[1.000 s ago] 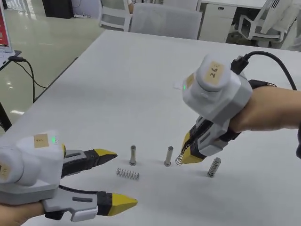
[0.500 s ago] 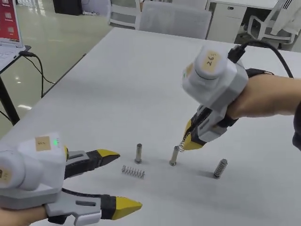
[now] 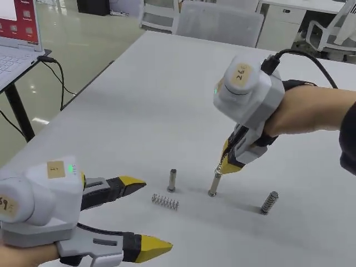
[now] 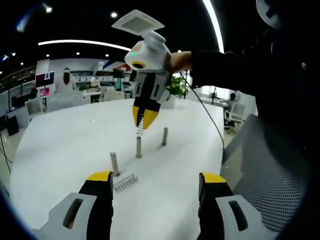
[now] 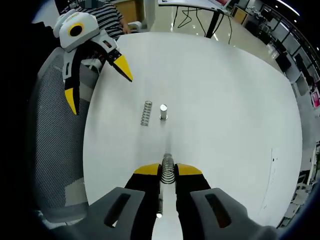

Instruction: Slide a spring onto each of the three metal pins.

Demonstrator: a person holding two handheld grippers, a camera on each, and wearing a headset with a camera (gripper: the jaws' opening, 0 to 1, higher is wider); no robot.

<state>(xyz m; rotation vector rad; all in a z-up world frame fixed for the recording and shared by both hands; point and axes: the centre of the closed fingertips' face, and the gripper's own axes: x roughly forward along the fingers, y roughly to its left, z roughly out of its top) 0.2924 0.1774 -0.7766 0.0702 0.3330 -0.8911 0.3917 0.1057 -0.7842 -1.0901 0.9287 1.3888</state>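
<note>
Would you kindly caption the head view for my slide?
Right gripper holds a spring over the middle pin; left gripper hovers open near a loose spring.

Laptop [image 3: 14, 33] cut off L edge; left hand-held gripper [image 3: 154, 214] cut off btm.

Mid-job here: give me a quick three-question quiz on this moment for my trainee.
1. True or false: the left gripper is shut on the loose spring lying on the table.
2. How many pins already wear a spring? A) none B) one C) three
3. Fill in: the right gripper holds its spring over the ___ pin.
Key: 1 false, its jaws stand open; 2 B, the far-right pin in the head view; 3 middle pin.
</note>
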